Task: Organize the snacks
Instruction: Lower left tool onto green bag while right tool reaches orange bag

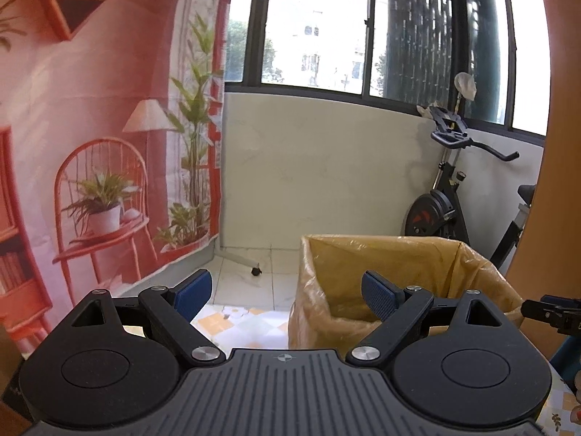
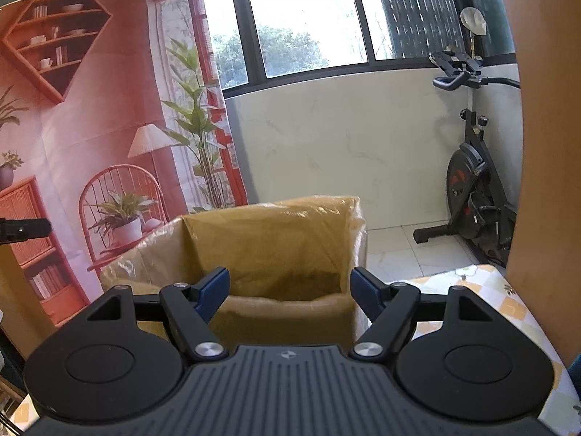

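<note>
A cardboard box lined with a yellowish plastic bag (image 1: 399, 272) stands ahead and to the right in the left wrist view, and straight ahead in the right wrist view (image 2: 283, 243). My left gripper (image 1: 287, 296) is open and empty, held to the left of the box. My right gripper (image 2: 290, 290) is open and empty, facing the box's near wall. No snacks show in either view. The box's inside bottom is hidden. The right gripper's tip (image 1: 552, 312) shows at the right edge of the left wrist view.
A table with a yellow-and-white checked cloth (image 2: 501, 301) lies under the box. An exercise bike (image 2: 472, 181) stands by the window wall at the right. A printed room backdrop (image 1: 90, 145) hangs at the left. An orange panel (image 2: 544, 145) stands at the far right.
</note>
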Available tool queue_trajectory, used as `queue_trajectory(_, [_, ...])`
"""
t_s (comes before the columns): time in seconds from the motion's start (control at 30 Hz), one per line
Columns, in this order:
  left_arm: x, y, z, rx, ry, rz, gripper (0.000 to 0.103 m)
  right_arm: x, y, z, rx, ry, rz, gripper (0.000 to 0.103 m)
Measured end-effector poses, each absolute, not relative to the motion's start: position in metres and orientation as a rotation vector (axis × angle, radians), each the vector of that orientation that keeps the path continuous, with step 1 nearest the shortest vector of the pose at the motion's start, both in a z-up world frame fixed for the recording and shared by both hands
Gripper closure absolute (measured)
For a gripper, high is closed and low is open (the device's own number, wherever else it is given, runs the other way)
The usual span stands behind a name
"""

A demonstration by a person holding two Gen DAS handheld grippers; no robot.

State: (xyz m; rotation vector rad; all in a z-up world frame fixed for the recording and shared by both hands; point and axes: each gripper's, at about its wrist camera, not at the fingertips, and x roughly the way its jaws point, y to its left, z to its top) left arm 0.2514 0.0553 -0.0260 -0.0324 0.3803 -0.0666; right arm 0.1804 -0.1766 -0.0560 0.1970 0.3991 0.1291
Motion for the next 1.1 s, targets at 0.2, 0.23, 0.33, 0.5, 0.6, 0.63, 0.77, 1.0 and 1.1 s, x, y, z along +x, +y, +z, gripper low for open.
queue_trajectory(0.2, [0.243,0.071,-0.045,-0.08,0.428,-0.044,0.012,0.165,-0.181,-0.066,0.193,0.405,0.115,0.027])
queue_trajectory(0.23, [0.243,0.072,-0.048,-0.09,0.438,-0.044,0.012,0.164,-0.182,-0.068,0.192,0.407,0.112,0.027])
queue_trajectory(0.33, [0.241,0.074,-0.06,-0.113,0.468,-0.045,0.012,0.159,-0.185,-0.076,0.196,0.42,0.108,0.027])
queue_trajectory(0.5, [0.238,0.077,-0.083,-0.156,0.52,-0.03,0.012,0.149,-0.19,-0.088,0.173,0.439,0.093,0.027])
queue_trajectory(0.6, [0.235,0.078,-0.098,-0.191,0.553,-0.028,0.012,0.143,-0.196,-0.097,0.163,0.453,0.07,0.027])
queue_trajectory(0.63, [0.233,0.078,-0.103,-0.198,0.564,-0.027,0.012,0.141,-0.2,-0.101,0.17,0.462,0.062,0.027])
queue_trajectory(0.77, [0.231,0.078,-0.118,-0.215,0.603,-0.023,0.012,0.137,-0.212,-0.117,0.186,0.51,0.031,0.027])
queue_trajectory(1.0, [0.229,0.075,-0.127,-0.208,0.632,-0.009,0.012,0.136,-0.226,-0.153,0.21,0.6,0.011,0.023])
queue_trajectory(1.1, [0.226,0.073,-0.129,-0.213,0.637,-0.006,0.012,0.14,-0.23,-0.169,0.225,0.65,-0.002,0.023])
